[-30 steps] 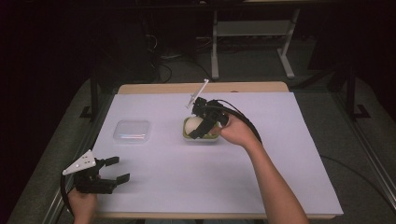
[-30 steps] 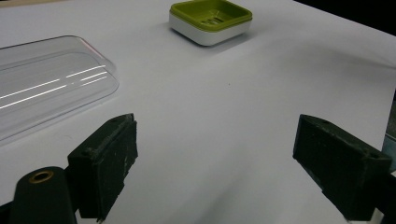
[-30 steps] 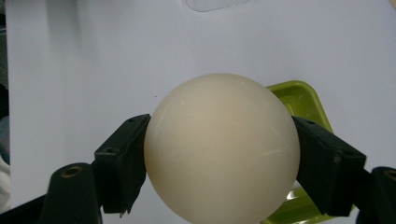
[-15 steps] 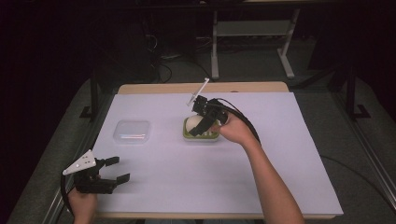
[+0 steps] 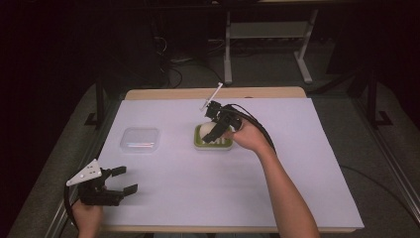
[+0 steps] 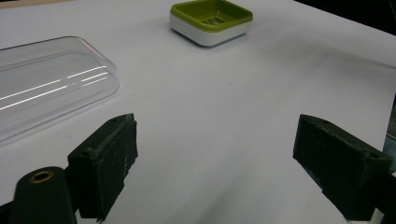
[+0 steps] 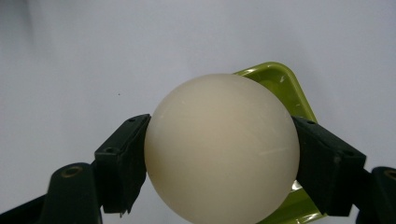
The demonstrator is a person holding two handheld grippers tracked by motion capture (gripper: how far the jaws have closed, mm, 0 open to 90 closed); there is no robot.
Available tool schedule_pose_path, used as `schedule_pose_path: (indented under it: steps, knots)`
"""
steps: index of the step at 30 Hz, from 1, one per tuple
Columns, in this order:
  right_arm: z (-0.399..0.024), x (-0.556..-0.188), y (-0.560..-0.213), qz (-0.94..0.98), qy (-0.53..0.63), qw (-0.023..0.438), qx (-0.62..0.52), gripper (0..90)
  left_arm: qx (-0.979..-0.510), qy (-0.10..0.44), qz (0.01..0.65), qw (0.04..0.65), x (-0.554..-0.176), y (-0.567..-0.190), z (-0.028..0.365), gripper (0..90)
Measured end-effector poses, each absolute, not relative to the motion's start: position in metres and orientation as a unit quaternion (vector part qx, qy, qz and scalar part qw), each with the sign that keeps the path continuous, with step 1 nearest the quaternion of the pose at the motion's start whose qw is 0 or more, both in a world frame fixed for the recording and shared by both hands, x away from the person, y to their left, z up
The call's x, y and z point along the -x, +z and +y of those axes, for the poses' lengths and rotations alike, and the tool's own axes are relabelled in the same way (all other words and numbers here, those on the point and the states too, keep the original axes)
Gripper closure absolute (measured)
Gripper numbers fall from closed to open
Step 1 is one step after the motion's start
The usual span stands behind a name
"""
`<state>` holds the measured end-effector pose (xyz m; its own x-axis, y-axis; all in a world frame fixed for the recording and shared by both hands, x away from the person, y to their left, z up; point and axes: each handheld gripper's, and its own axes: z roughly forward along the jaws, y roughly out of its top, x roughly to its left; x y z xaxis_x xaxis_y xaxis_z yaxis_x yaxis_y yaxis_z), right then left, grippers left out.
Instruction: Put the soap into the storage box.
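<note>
A lab: paper-covered table (image 5: 307,163), metal stand legs (image 5: 267,44), floor cables (image 5: 173,59).

A clear plastic lid (image 5: 140,140) lies flat on the white sheet (image 5: 307,163) that covers the desk (image 5: 213,93), toward its left side; in the left gripper view the lid (image 6: 44,88) shows long bright reflections across its top and rounded corners. The desk's bare wooden edge runs along the far side of the sheet. Beyond it, on the dark floor, a pale metal frame (image 5: 267,44) stands on two legs, with black cables (image 5: 173,62) lying loose to its left.
</note>
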<state>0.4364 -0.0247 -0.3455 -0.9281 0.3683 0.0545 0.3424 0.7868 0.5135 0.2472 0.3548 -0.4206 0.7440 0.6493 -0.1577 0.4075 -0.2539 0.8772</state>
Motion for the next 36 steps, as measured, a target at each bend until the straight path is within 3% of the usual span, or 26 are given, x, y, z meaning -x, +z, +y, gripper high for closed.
schedule_pose_path:
  steps: [36]
  knots:
    - [-0.028, -0.467, -0.376, 0.938, 0.253, 0.015, -0.236, 23.4, -0.782, 0.117, 0.339, 0.509, -0.247, -0.421, 0.355, 13.2]
